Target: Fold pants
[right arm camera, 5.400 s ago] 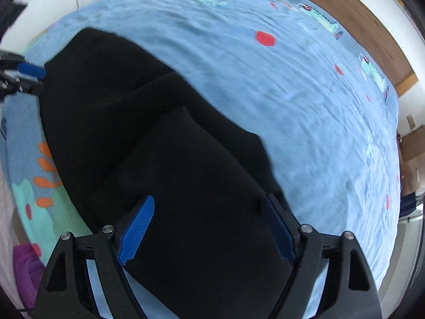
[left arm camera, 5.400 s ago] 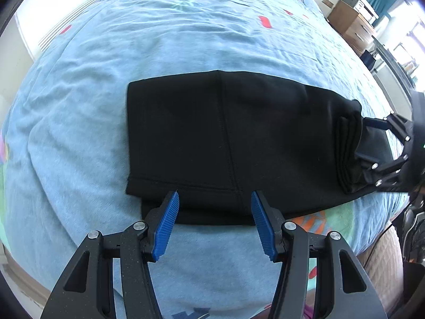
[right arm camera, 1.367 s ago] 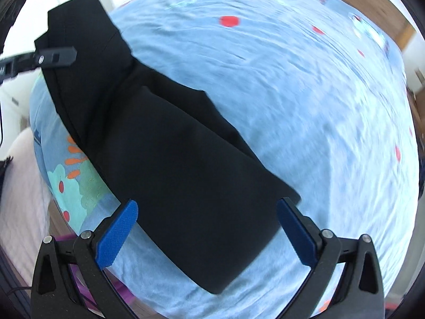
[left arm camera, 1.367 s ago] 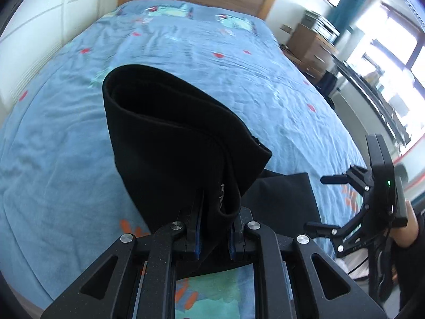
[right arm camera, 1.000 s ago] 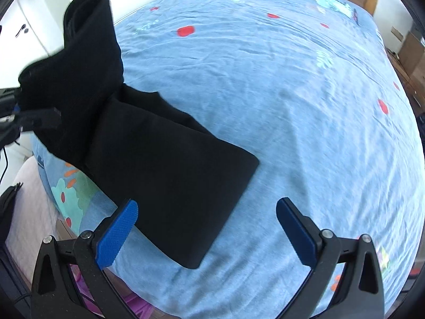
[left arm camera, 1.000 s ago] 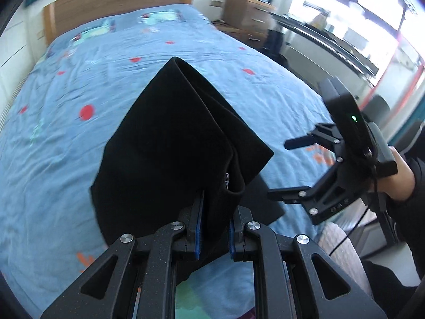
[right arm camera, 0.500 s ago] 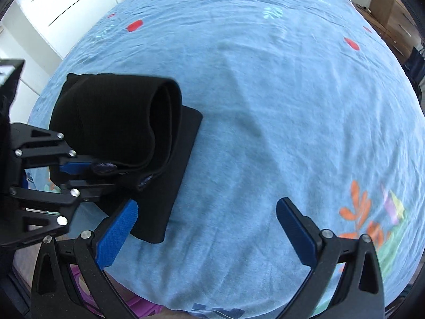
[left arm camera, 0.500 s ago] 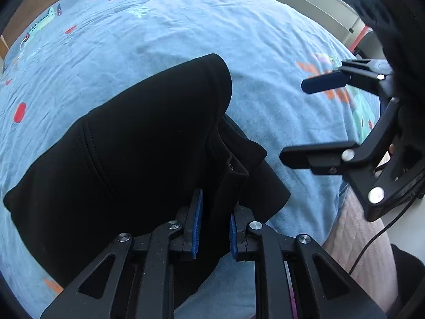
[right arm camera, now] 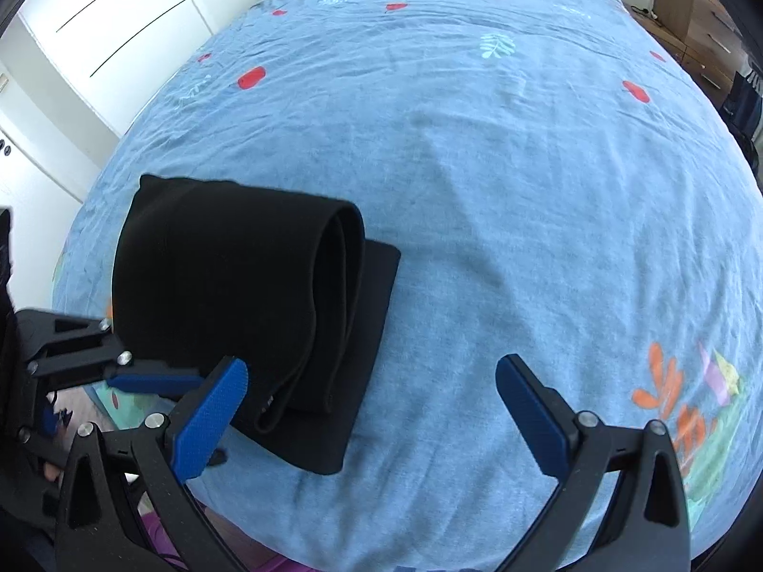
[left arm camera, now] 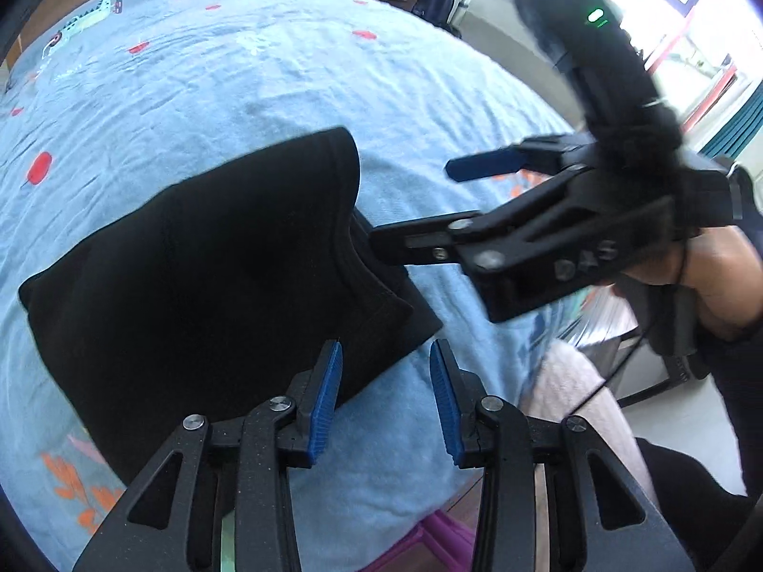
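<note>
Pants (right arm camera: pixel 229 286) lie folded on blue bedsheet (right arm camera: pixel 500 190); white cupboards (right arm camera: pixel 95 47) beside.

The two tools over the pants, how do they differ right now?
The left tool has its jaws only partly apart, while the right tool stands spread wide. The left tool's jaws have just been opening and sit at the near edge of the folded black pants, with no cloth pinched between them; the right tool hangs beside the pants over the blue bedspread. Both have blue pads, and neither grips anything.
</note>
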`<control>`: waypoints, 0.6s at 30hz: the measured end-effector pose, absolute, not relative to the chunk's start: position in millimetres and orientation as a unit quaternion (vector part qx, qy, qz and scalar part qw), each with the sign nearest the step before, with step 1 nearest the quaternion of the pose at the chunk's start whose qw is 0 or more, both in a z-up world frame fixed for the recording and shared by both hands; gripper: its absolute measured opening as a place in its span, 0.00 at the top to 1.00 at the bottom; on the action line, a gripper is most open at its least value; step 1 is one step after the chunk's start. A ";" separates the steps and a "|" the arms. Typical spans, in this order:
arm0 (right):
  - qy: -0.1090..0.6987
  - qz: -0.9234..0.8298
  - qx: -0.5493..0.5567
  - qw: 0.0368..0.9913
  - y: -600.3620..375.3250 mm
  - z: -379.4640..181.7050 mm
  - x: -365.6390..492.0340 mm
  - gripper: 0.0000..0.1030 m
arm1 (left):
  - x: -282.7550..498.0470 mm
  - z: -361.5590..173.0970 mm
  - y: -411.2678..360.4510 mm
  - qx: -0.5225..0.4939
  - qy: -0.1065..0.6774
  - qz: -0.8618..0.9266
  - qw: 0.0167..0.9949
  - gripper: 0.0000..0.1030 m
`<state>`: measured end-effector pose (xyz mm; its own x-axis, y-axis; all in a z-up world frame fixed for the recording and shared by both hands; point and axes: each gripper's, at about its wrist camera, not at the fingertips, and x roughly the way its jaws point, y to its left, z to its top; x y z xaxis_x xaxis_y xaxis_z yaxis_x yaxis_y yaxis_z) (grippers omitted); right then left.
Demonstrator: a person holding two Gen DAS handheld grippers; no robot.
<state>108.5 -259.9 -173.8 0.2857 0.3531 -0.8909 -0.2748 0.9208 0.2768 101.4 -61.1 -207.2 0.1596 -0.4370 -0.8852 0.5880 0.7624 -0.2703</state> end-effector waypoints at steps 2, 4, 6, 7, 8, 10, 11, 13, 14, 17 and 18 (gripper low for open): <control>0.568 0.203 0.055 0.796 -257.0 -173.7 111.3 0.00 | 102.1 -198.8 -50.9 0.058 0.545 -0.332 0.768 0.60; 0.589 0.224 0.098 0.770 -253.3 -182.4 115.8 0.00 | 102.9 -191.8 -36.7 0.045 0.541 -0.320 0.777 0.60; 0.597 0.231 0.099 0.762 -243.4 -190.9 118.0 0.00 | 107.0 -188.0 -13.9 0.036 0.536 -0.301 0.788 0.60; 0.598 0.227 0.090 0.763 -238.5 -194.2 117.5 0.00 | 113.7 -185.2 -8.1 0.036 0.535 -0.288 0.793 0.60; 0.600 0.225 0.087 0.763 -234.8 -196.1 116.1 0.00 | 122.1 -186.9 3.1 0.033 0.537 -0.272 0.798 0.59; 0.609 0.224 0.086 0.756 -224.1 -203.6 116.8 0.00 | 138.3 -190.0 17.1 0.024 0.543 -0.244 0.803 0.59; 0.616 0.222 0.076 0.752 -218.0 -207.6 115.9 0.00 | 145.8 -190.8 27.5 0.017 0.547 -0.232 0.804 0.59; 0.627 0.223 0.039 0.745 -204.0 -215.7 110.1 0.00 | 155.2 -196.4 40.0 0.004 0.553 -0.215 0.805 0.59; 0.632 0.227 0.028 0.740 -196.5 -221.0 107.4 0.00 | 161.4 -197.9 43.8 -0.002 0.556 -0.208 0.805 0.59; 0.634 0.234 0.041 0.736 -190.1 -230.7 104.8 0.00 | 159.0 -196.2 57.5 -0.013 0.560 -0.198 0.805 0.59; 0.633 0.236 0.053 0.736 -192.4 -231.9 105.0 0.00 | 157.8 -192.6 57.6 -0.016 0.558 -0.200 0.805 0.59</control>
